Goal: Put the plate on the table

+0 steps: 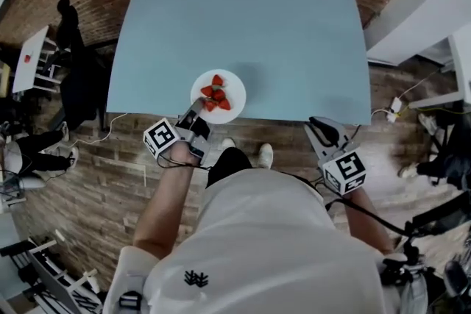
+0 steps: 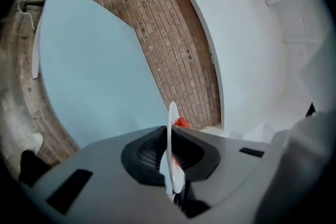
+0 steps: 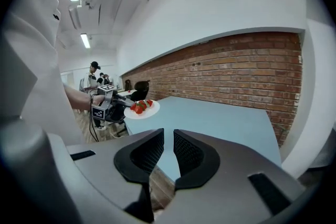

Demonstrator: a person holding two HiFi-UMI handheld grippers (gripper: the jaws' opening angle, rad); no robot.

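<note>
A white plate with several strawberries hangs level over the front edge of the light blue table and casts a shadow on it. My left gripper is shut on the plate's near rim. In the left gripper view the plate stands edge-on between the jaws of that gripper, a strawberry showing past it. My right gripper hangs in front of the table's right part, its jaws close together with nothing between them. The right gripper view shows this gripper, the plate and the left gripper.
A person in black sits by a white side table at the left. A power strip and cable lie on the brick-pattern floor at the right. My feet stand just before the table's front edge.
</note>
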